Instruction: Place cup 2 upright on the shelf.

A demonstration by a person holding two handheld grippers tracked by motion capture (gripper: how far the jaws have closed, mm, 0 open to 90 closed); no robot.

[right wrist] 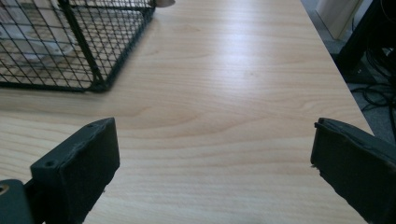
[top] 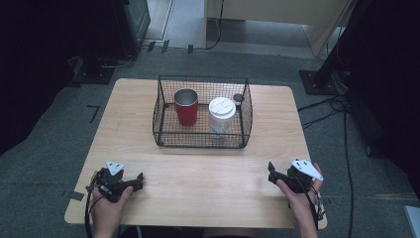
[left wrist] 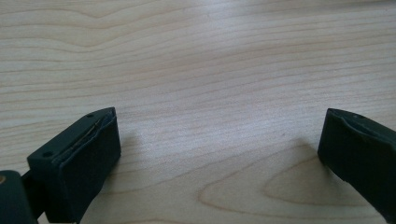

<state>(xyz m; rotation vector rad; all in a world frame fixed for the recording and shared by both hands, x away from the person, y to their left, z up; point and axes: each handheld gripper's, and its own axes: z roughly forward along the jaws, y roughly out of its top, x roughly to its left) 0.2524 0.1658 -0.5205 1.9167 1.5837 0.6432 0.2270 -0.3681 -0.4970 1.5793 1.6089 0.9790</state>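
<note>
A black wire basket [top: 164, 139] stands in the middle of the wooden table [top: 198, 173]. Inside it a red metal cup [top: 186, 106] stands upright on the left and a paper cup with a white lid [top: 221, 114] on the right. My left gripper [top: 140, 180] rests near the table's front left, held by a hand. Its jaws stand wide apart over bare wood, left gripper [left wrist: 219, 149] open. My right gripper [top: 271, 172] sits at the front right, also open [right wrist: 215, 154], with the basket's corner [right wrist: 95, 84] ahead to its left.
A small dark round object [top: 238, 97] lies behind the basket's back right corner. Cables [top: 327, 106] and black stand bases [top: 317, 82] sit on the grey floor around the table. The table's right edge [right wrist: 336, 70] runs close beside the right gripper.
</note>
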